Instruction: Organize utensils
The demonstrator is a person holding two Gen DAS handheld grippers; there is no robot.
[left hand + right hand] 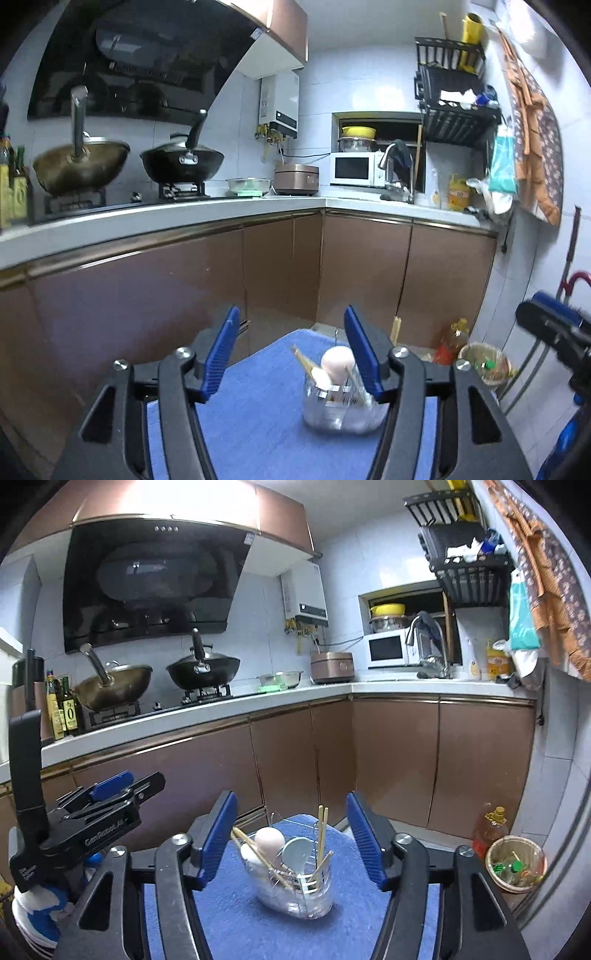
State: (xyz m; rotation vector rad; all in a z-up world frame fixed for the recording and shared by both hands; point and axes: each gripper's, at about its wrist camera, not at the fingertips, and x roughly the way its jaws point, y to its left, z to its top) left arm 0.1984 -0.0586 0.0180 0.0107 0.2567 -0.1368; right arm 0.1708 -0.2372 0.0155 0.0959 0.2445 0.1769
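utensils (295, 853) stand in the clear holder (295, 893) on blue cloth (236, 923); both grippers' fingers spread, empty.

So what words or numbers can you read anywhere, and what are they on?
"GenRobot.AI": white letters on the black left claw, seen from the right wrist camera.
"0": big digit on the dark green glass oil bottle.
Too small or blurred: smaller print on that claw's body, the yellow bottle label, the white wall heater panel.

utensils (291, 853) in holder (295, 897), holder on mat (229, 915)
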